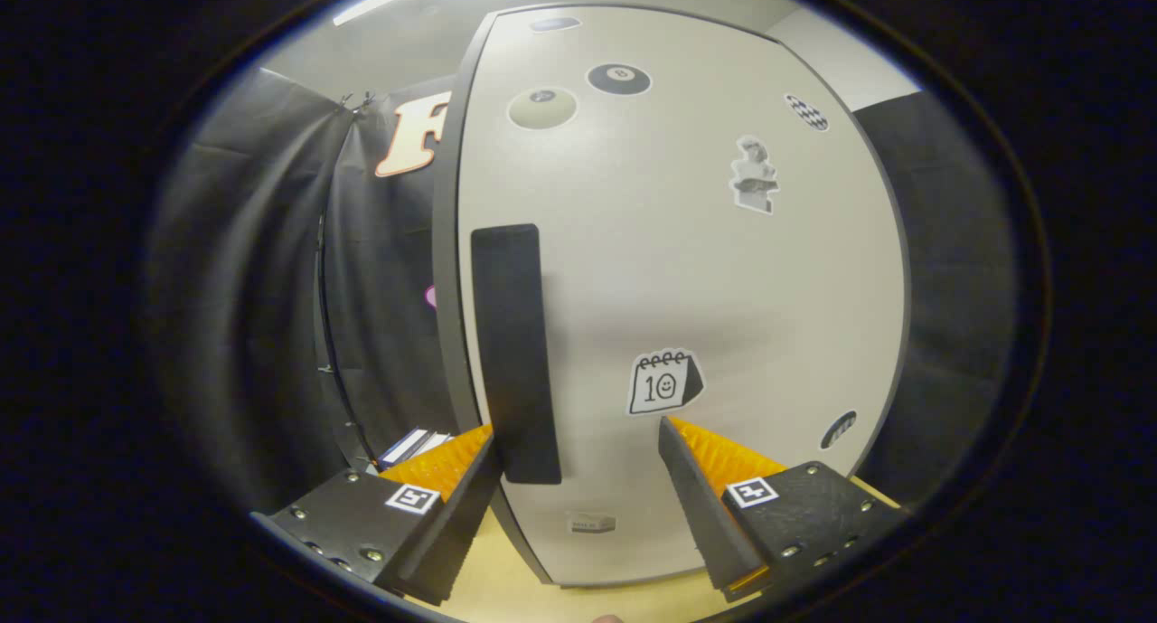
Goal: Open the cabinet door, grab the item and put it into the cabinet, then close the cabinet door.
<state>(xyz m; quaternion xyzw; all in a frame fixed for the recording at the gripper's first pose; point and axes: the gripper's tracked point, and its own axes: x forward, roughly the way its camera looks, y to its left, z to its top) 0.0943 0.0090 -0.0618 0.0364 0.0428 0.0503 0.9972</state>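
Directly ahead of the gripper (578, 451), the cabinet door (705, 279) is standing closed, its pale face taking up the middle of the gripper view. The gripper's two fingers are standing well apart, clamped on nothing, and pointing at the lower part of the door. A dark vertical handle (515, 352) is running down the door near its left edge, and its lower end is sitting between the fingers, just beside the left fingertip (475, 465), though whether that finger is touching it cannot be told. The right fingertip (678, 447) is reaching up just under a calendar sticker (664, 382), which is showing on the door between the handle and the door's right edge. Higher up, two round ball stickers are showing, a pale one (542, 108) and a dark one (619, 79), with a small statue sticker (755, 175) and a checkered sticker (806, 112) further to the right. A small pale label (592, 522) is sitting near the door's bottom edge between the fingers. The cabinet is standing on a light wooden bench (506, 587), which is showing below the door. To the left of the cabinet, beyond the left finger, a white and blue item (411, 445) is lying low against the black cloth wall (271, 288); what it is cannot be told.
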